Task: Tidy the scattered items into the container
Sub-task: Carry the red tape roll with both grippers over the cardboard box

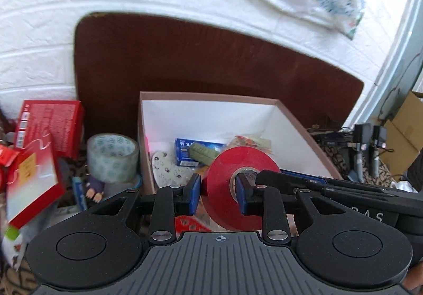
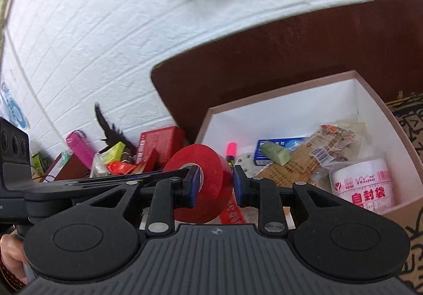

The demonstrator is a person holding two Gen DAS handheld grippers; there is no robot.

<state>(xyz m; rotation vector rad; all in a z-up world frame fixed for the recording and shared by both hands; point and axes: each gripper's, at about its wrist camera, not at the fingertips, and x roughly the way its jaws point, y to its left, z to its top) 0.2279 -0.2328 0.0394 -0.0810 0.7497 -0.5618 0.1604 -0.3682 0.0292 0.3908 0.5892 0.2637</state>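
Observation:
A red tape roll (image 1: 232,189) hangs between both grippers at the near edge of the open cardboard box (image 1: 211,99). My left gripper (image 1: 218,194) is shut on its wall, one pad outside, one in the core. My right gripper (image 2: 215,186) grips the same roll (image 2: 208,184) the same way; its left finger is in the core. The box (image 2: 277,99) holds a blue carton (image 2: 277,146), a green bar (image 2: 276,154), snack packets (image 2: 327,141), a white bag roll (image 2: 362,184) and a pink marker (image 2: 231,149).
Left of the box lie a clear tape roll (image 1: 112,157), red cartons (image 1: 50,125), a small figurine (image 1: 93,189) and a pink bottle (image 2: 79,149). A brown board (image 1: 185,57) leans on the white brick wall behind. Chargers and a carton (image 1: 401,136) sit at the right.

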